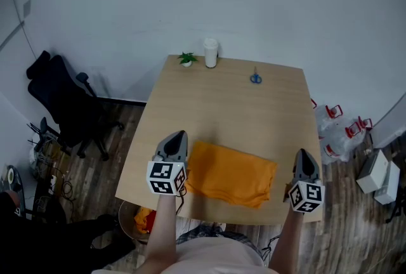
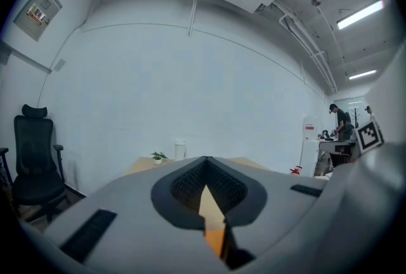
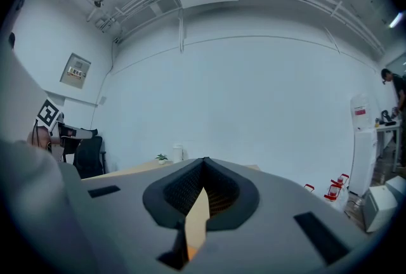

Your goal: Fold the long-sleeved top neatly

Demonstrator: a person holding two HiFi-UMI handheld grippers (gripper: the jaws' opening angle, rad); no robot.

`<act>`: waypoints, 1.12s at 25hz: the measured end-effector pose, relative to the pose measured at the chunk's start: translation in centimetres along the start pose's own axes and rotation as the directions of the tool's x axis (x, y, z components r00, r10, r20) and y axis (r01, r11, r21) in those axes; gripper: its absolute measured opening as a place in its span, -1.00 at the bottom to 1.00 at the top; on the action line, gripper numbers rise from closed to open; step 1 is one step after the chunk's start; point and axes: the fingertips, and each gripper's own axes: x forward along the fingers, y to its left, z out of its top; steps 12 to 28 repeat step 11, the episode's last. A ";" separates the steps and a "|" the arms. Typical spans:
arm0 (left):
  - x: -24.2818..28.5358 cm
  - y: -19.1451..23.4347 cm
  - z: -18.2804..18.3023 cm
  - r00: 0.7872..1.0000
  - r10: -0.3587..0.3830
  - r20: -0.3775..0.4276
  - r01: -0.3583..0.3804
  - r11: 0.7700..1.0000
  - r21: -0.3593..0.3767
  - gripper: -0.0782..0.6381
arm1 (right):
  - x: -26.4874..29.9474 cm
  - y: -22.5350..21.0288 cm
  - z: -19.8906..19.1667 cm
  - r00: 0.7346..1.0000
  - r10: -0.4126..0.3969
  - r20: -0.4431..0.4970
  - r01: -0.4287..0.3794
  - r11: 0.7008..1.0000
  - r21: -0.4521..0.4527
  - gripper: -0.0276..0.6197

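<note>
Far left of the left jaws, off the counter: a black office chair on the wood floor. Below and left of those jaws, under the counter's near corner: a round basket with orange and red cloth in it. Left gripper: jaws pressed together, nothing between them. Its own view shows only a sliver of counter and orange fabric beneath the closed tips. It points about level toward the far wall, over the counter's near left part. Just right of the left jaws lies the orange long-sleeved top, folded into a flat, rough rectangle near the counter's front edge. Its left edge is just beside those jaws; whether they touch cannot be told. Well ahead of the left jaws, at the counter's far edge: a small potted plant and, right of it, a white cup. Further right, ahead of the gap between the two pairs of jaws: a small blue item, too small to name. Right gripper: jaws likewise closed tight and empty, near the counter's right edge, close to the top's right end but apart from it. The top sits between the two pairs of jaws. Right of the right jaws, on the floor: white items with red handles and white boxes.
</note>
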 end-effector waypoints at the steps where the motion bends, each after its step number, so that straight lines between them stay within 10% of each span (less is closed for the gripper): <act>1: 0.1 -0.1 0.0 1.000 -0.001 -0.001 0.001 1.000 -0.001 -0.78 | 0.0 -0.1 0.0 1.000 0.000 0.001 0.000 1.000 0.005 -0.90; 28: 0.2 -1.4 -0.1 1.000 -0.013 -0.011 0.013 1.000 0.002 -0.78 | -0.7 -0.7 -0.4 1.000 -0.012 -0.003 0.012 1.000 0.028 -0.90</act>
